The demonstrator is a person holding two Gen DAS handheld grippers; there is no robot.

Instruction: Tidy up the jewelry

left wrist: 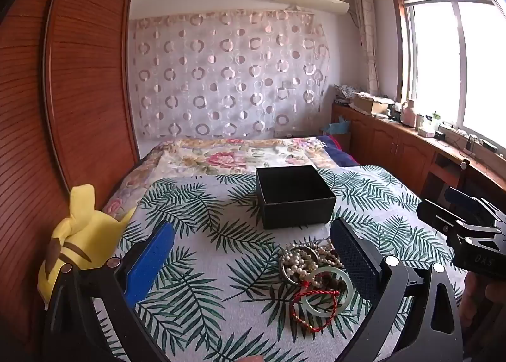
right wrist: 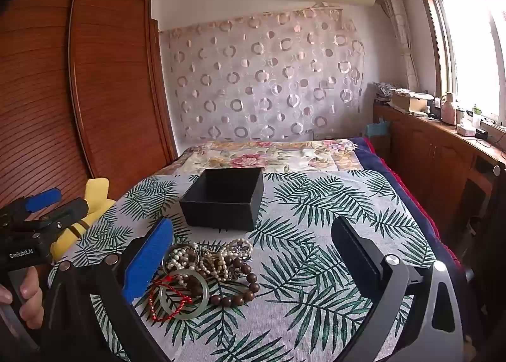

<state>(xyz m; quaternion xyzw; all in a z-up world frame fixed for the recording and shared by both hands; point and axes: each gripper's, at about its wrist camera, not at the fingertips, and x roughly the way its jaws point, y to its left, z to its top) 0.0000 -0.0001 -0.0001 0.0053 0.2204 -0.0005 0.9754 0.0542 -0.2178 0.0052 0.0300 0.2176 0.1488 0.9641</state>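
Bed [left wrist: 196, 298] is wearing a white cloth w/ green palm leaves; floral blanket [left wrist: 221, 156] is showing at far end. Black open box [left wrist: 294, 197] is sitting mid-cloth. Jewelry pile [right wrist: 205, 273] is lying near, just in front of box: pearls, brown beads, pale green bangle, red cord. Yellow plush toy [left wrist: 79, 241] is resting at left edge.

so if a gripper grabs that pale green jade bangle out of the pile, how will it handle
The jade bangle looks rigid and glossy, so it may slip between flat pads. A red string bracelet lies across it and pearl strands touch it, so lifting will probably drag those along. It would likely chip if dropped on something hard; the leaf-print bedspread should cushion it.
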